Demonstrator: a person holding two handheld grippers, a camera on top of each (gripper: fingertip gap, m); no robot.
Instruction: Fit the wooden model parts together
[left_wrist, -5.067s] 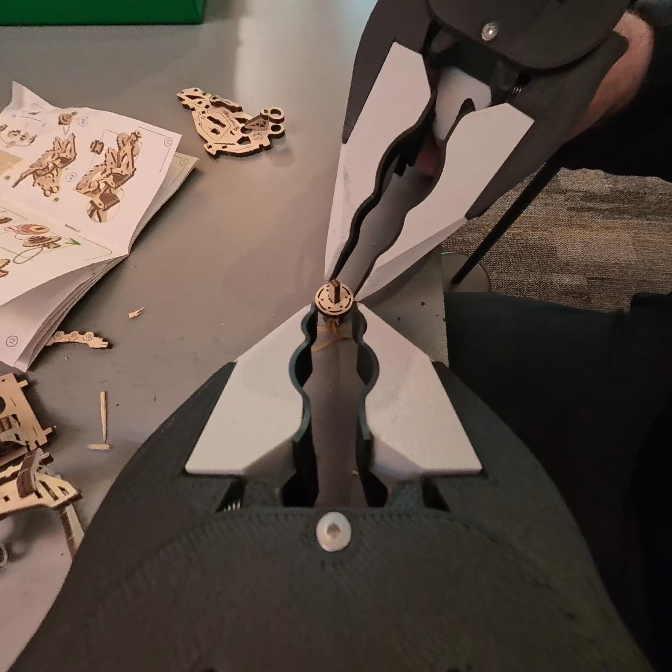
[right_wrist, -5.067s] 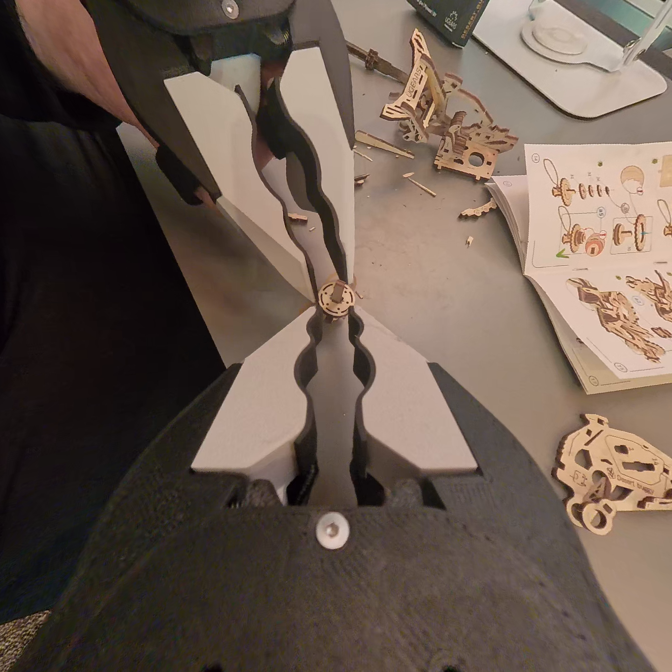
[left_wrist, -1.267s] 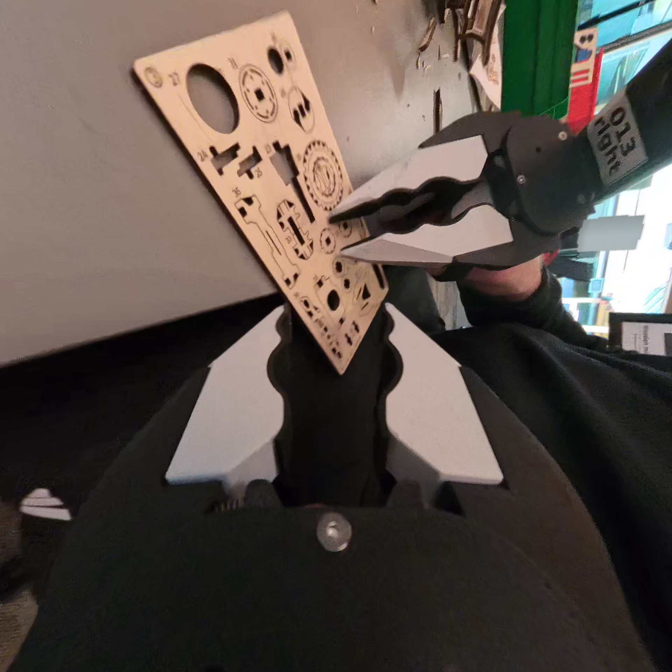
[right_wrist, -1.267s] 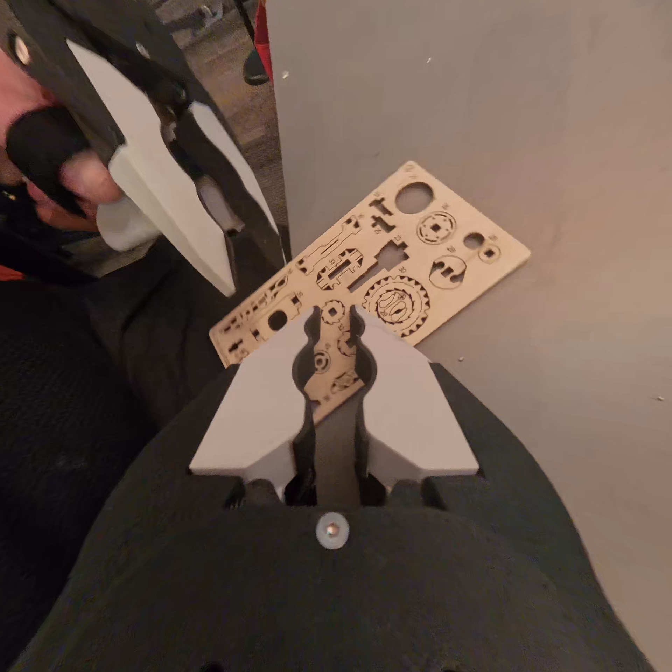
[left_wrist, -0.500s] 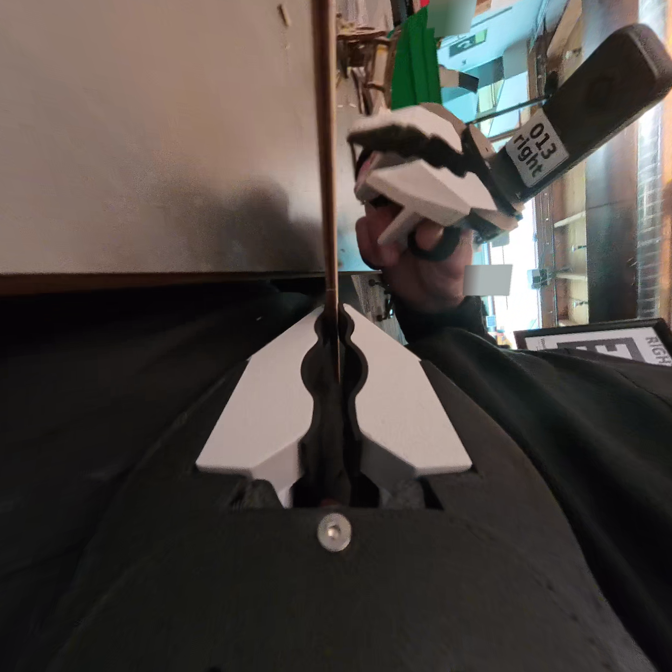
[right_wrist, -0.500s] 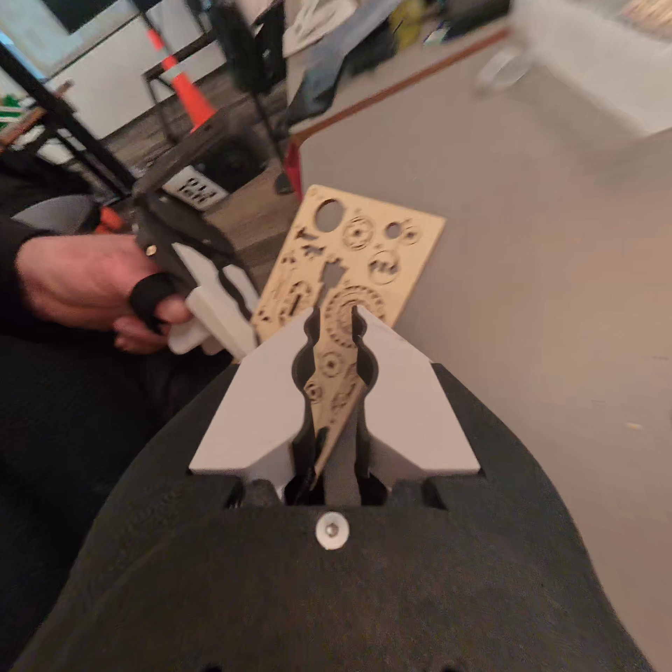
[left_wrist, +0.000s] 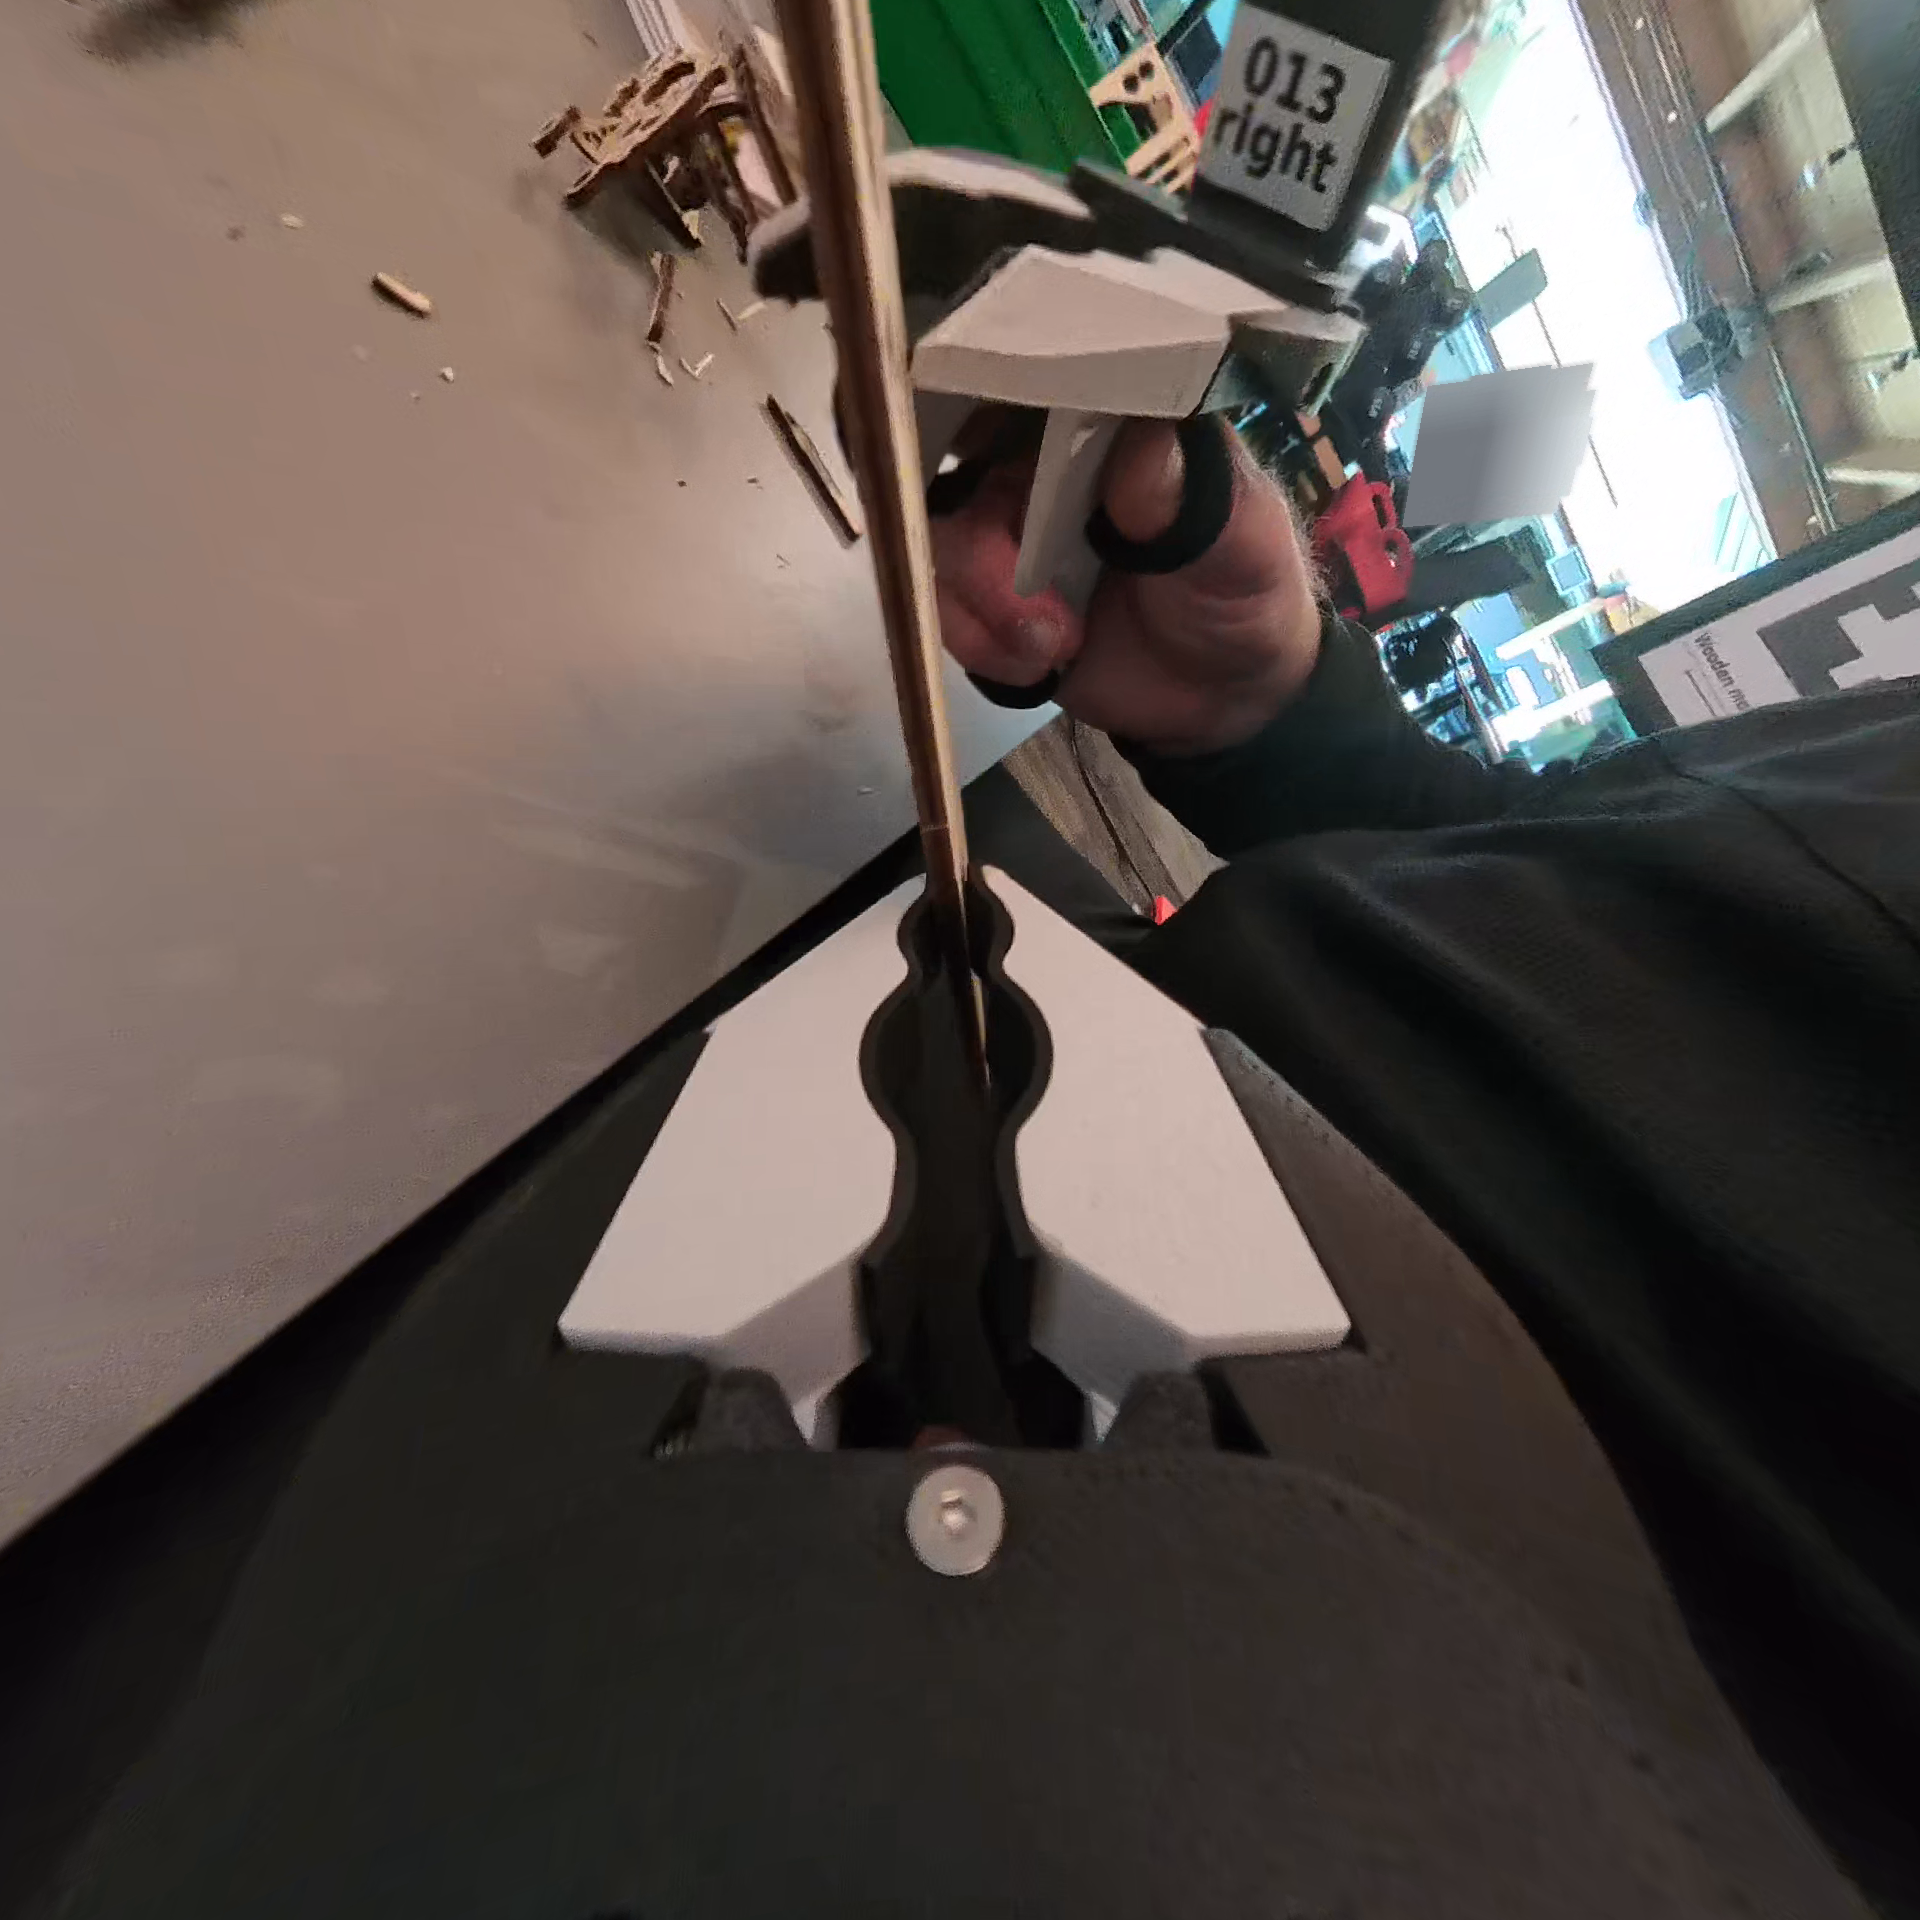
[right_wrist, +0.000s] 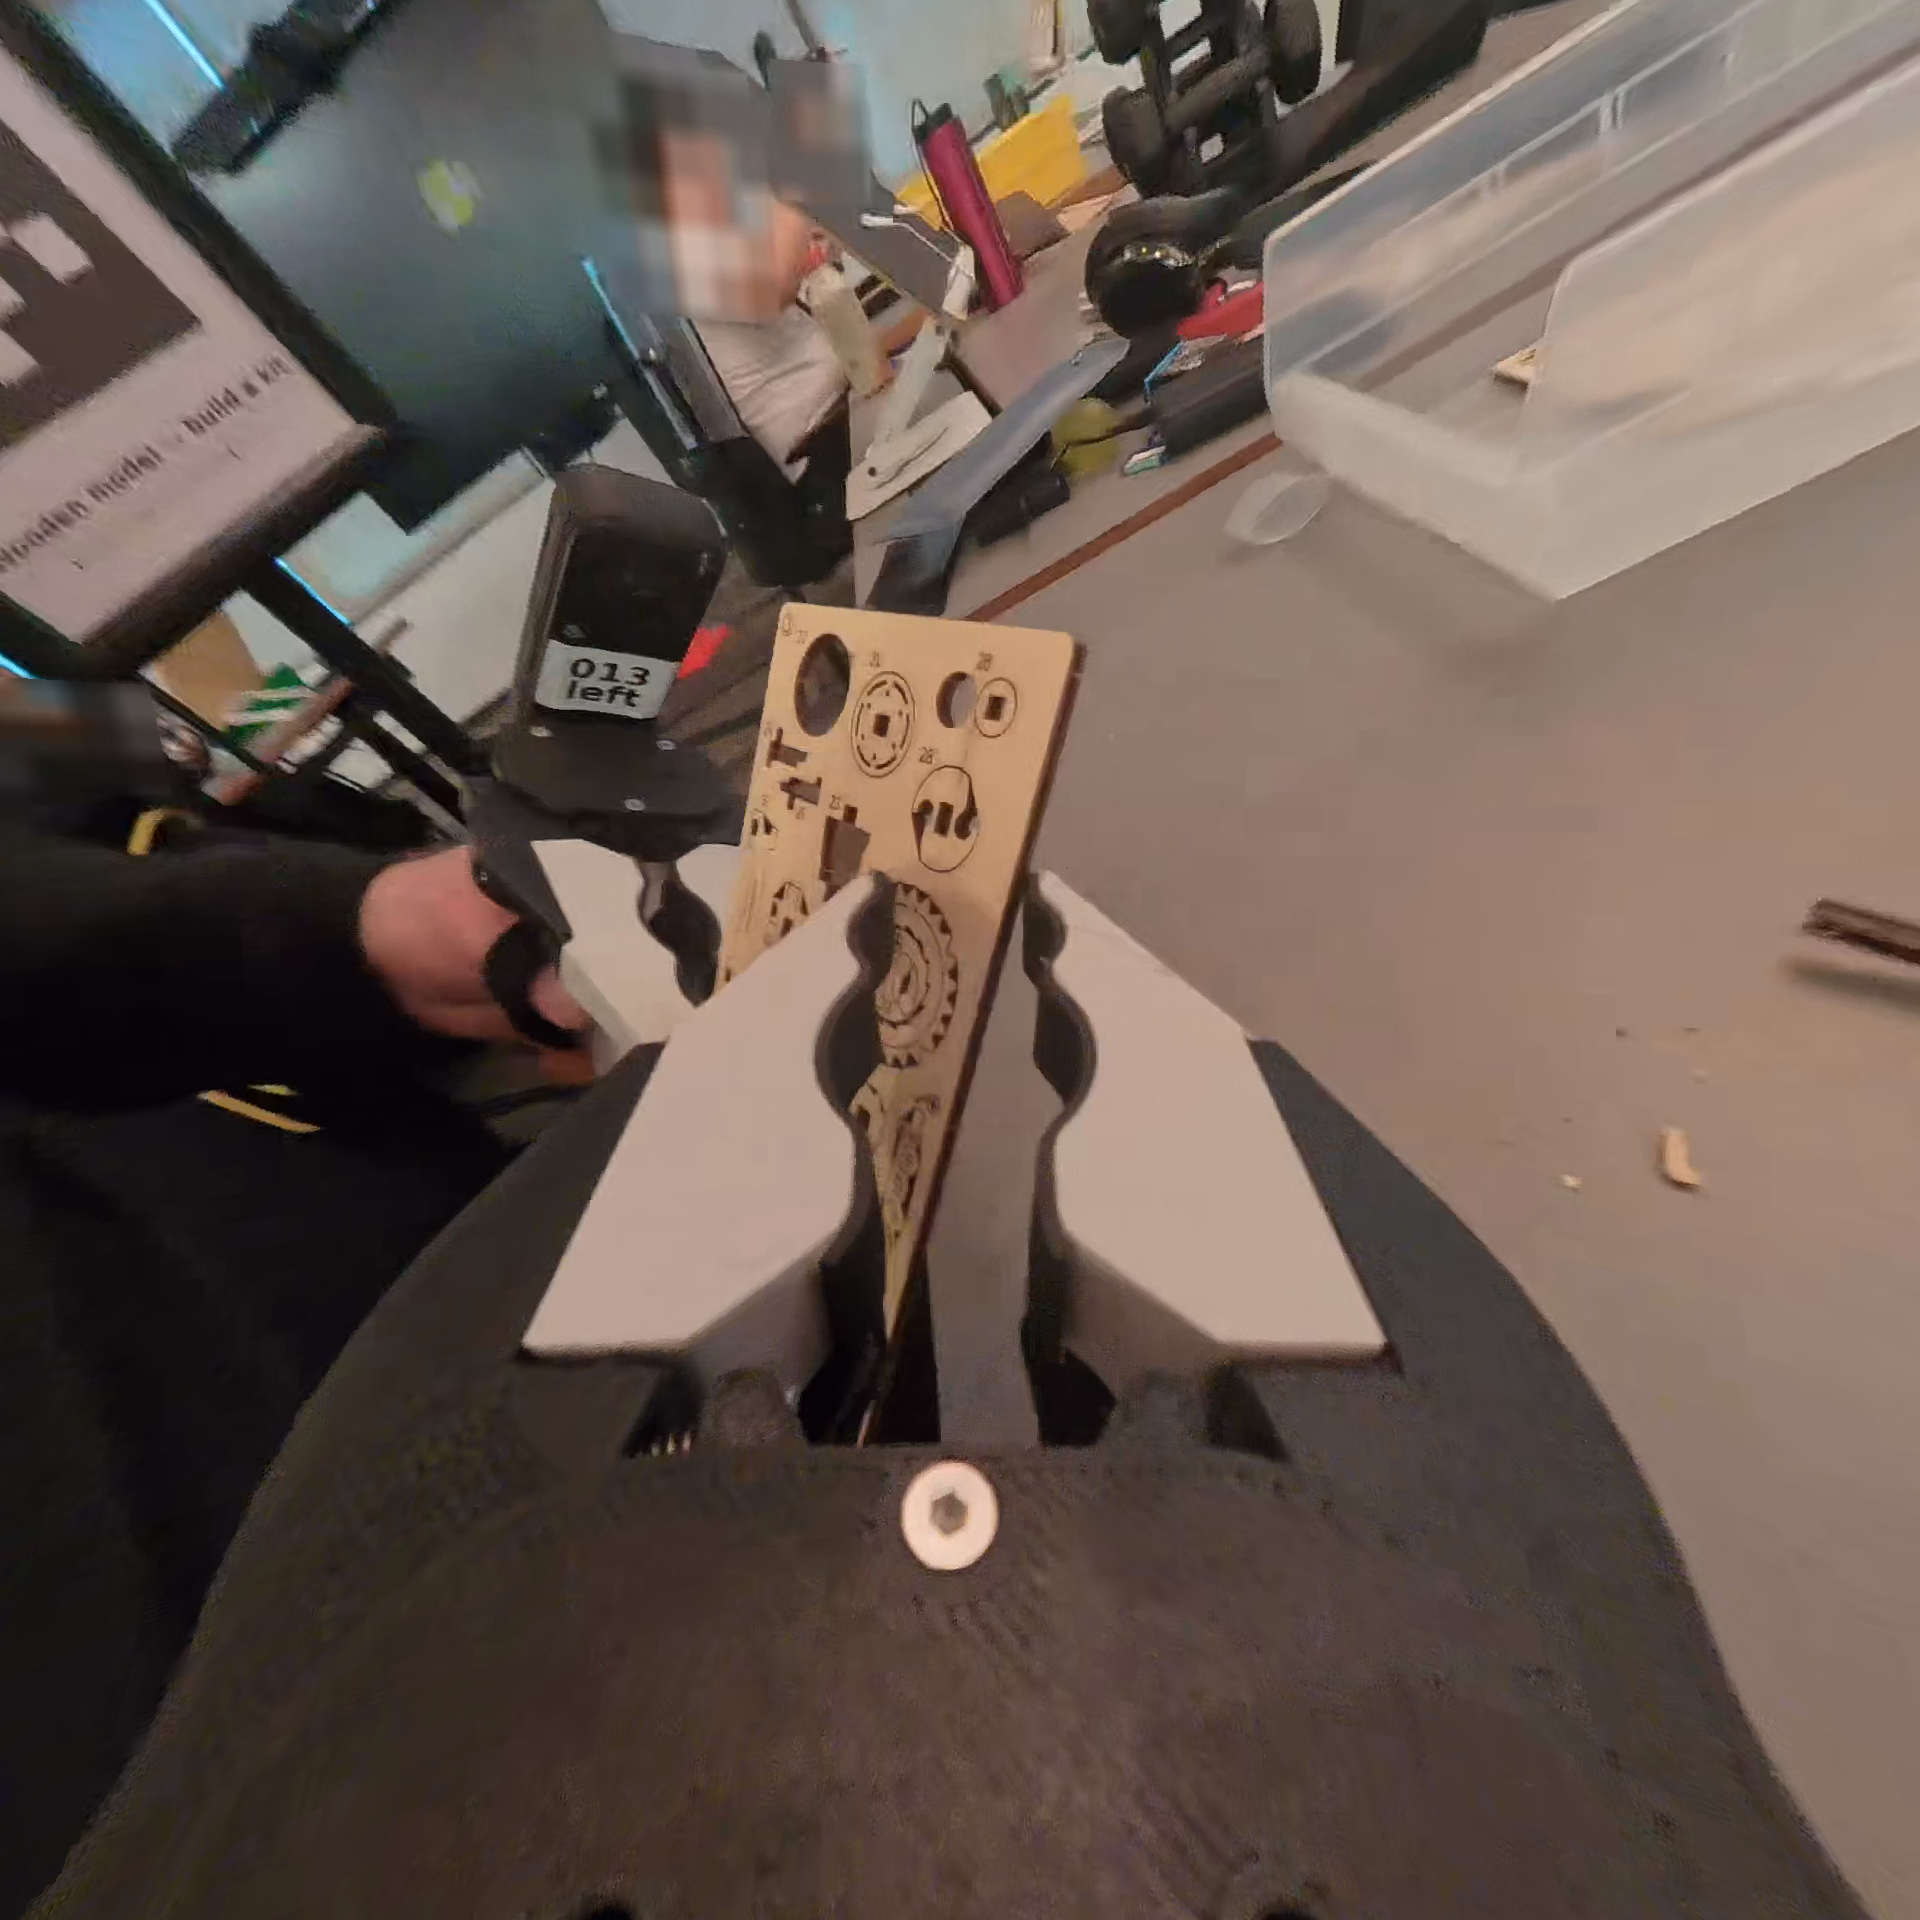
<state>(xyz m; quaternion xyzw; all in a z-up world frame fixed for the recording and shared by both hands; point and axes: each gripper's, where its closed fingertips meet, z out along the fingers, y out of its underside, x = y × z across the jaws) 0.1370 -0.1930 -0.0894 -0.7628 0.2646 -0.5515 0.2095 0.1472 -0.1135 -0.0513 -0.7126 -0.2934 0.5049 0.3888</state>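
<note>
While left gripper (left_wrist: 958, 914) pinches wooden sheet (right_wrist: 914, 790) edge-on above table (left_wrist: 312, 675), right gripper (right_wrist: 951, 914) fingers spread around it.

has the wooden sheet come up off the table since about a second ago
Yes. The wooden sheet lay flat on the grey table; now it stands upright above it, between the right gripper's jaws.

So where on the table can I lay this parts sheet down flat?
Broad bare grey table lies right of the parts sheet, between it and the clear plastic bins. It gets crowded by the wood scraps and the half-built wooden model.
</note>
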